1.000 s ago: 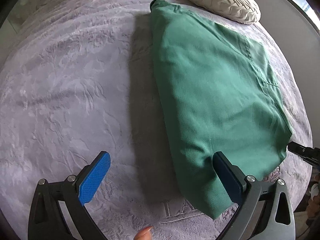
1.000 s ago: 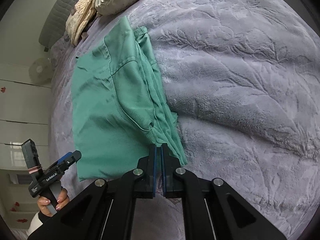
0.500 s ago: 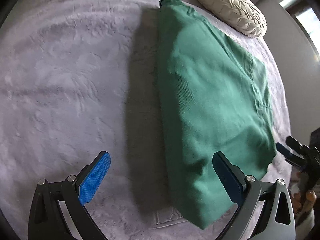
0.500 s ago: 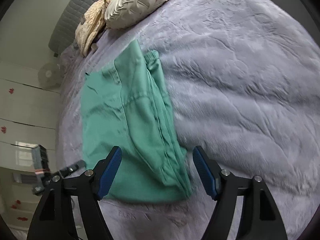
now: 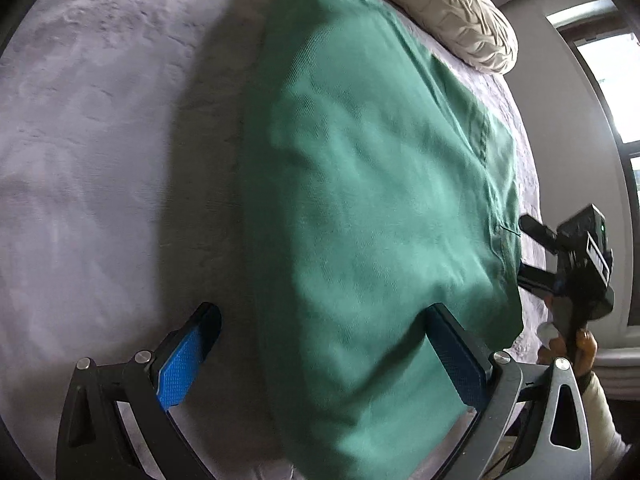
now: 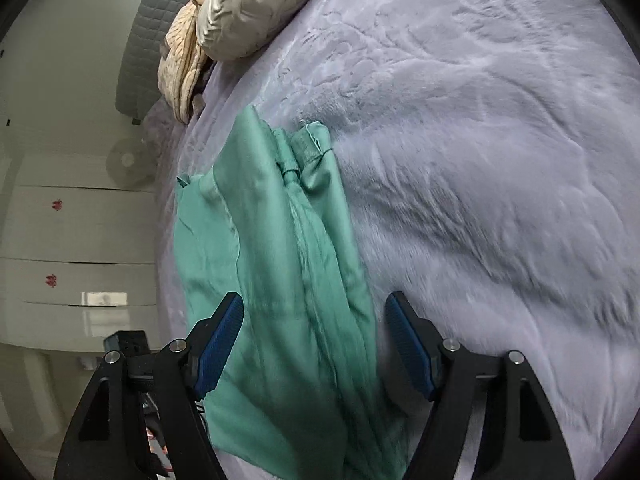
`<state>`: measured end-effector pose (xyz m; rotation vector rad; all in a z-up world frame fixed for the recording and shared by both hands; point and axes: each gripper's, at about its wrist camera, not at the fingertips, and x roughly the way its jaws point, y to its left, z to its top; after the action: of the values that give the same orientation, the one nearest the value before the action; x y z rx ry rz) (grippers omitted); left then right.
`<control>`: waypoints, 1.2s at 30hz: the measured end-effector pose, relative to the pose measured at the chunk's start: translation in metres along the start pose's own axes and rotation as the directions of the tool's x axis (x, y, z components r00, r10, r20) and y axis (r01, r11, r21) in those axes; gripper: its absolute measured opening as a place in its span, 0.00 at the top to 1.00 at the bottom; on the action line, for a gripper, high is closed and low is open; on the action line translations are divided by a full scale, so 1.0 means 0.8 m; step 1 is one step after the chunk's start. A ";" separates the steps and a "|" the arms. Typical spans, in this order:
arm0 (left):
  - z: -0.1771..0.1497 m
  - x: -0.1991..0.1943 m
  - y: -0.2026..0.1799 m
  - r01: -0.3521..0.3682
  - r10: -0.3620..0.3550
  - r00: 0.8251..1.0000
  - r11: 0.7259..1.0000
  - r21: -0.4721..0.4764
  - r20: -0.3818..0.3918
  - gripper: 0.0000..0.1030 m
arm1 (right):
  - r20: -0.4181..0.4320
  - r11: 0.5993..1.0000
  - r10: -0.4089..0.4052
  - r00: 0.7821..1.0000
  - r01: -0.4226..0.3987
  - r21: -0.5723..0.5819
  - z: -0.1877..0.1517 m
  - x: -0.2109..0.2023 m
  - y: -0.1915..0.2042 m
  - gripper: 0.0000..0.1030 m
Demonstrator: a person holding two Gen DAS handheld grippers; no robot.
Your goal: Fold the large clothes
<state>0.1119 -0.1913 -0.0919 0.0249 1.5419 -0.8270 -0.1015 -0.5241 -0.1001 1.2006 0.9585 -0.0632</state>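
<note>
A folded green garment (image 5: 360, 200) lies on the grey plush bed cover (image 5: 100, 160). It also shows in the right wrist view (image 6: 280, 260), with its layered edges and a waistband end toward the pillows. My left gripper (image 5: 320, 356) is open, its jaws straddling the garment's near left edge, empty. My right gripper (image 6: 314, 352) is open above the garment's near right edge, empty. The right gripper also shows in the left wrist view (image 5: 568, 252) at the garment's right side.
A cream quilted pillow (image 5: 448, 12) lies at the head of the bed, also in the right wrist view (image 6: 260, 4), with a beige cloth (image 6: 180, 68) beside it. A grey headboard (image 6: 148, 40), white drawers (image 6: 72, 240) and a window wall (image 5: 592, 120) flank the bed.
My right gripper has opened and let go of the garment's edge, then moved forward over it. My left gripper stayed open and moved closer over the garment.
</note>
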 end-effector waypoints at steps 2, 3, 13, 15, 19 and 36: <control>0.005 0.007 -0.003 0.003 -0.003 1.000 1.000 0.009 0.000 0.01 | -0.014 1.000 0.009 1.000 -0.009 -0.013 0.010 0.009 0.001 0.25; 0.007 0.009 -0.005 0.005 -0.005 1.000 1.000 0.014 0.000 0.01 | -0.022 1.000 0.019 1.000 -0.019 -0.021 0.016 0.013 0.002 0.25; 0.027 0.033 -0.029 -0.004 0.003 1.000 0.998 0.068 0.008 0.01 | -0.102 0.990 0.075 0.992 -0.087 -0.114 0.047 0.059 0.043 0.23; 0.028 0.037 -0.029 -0.001 0.001 1.000 0.997 0.083 0.002 0.01 | -0.120 0.981 0.096 0.988 -0.115 -0.157 0.048 0.064 0.054 0.19; 0.033 0.043 -0.033 -0.003 0.004 1.000 0.995 0.097 -0.013 0.01 | -0.153 0.982 0.083 0.985 -0.107 -0.157 0.050 0.077 0.041 0.16; 0.031 -0.007 -0.070 -0.022 0.005 0.996 0.979 0.205 0.085 0.53 | -0.090 0.990 0.078 0.993 -0.088 -0.108 0.035 0.078 0.077 0.80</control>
<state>0.1072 -0.2423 -0.0583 0.1500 1.3710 -0.9623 -0.0146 -0.4947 -0.0936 1.1454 0.9727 0.1074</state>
